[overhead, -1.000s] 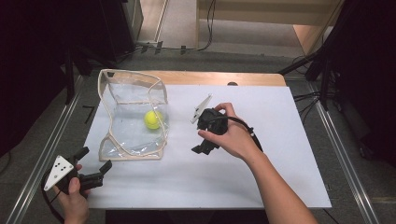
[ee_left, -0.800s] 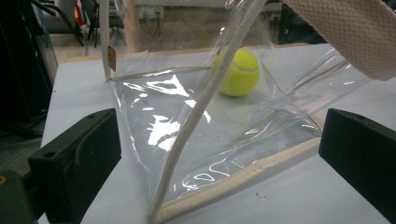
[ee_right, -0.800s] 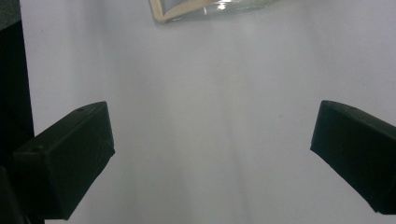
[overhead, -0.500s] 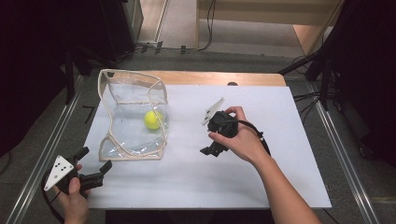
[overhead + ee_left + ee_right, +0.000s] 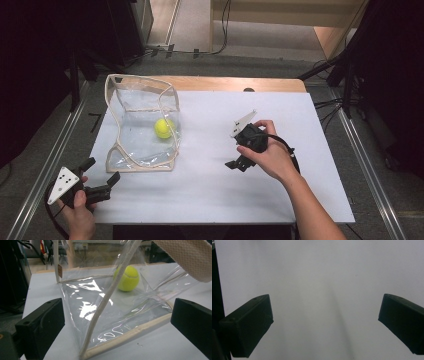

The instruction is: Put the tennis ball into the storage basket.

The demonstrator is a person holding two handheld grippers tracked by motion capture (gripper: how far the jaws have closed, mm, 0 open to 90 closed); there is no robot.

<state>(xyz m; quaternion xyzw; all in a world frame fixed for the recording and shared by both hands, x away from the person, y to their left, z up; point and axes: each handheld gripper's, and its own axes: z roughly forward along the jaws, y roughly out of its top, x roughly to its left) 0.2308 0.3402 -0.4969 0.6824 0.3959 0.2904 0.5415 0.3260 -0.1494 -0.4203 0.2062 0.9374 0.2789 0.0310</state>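
The left gripper (image 5: 102, 171) is held at the near left corner of the white table (image 5: 210, 200), jaws spread apart and empty, aimed at the clear plastic bag (image 5: 142, 127) just ahead. The bag stands upright, its cream-trimmed mouth facing up. A yellow tennis ball (image 5: 163, 128) lies inside, toward the far right side. The right gripper (image 5: 239, 164), well apart to the right, is pointed down at bare tabletop, jaws wide apart, nothing between them.

The right gripper (image 5: 325, 322) is seen with its two black jaws spread wide apart and nothing held between them. A bare white sheet (image 5: 324, 277) is spread beyond and between the fingers (image 5: 249, 325).
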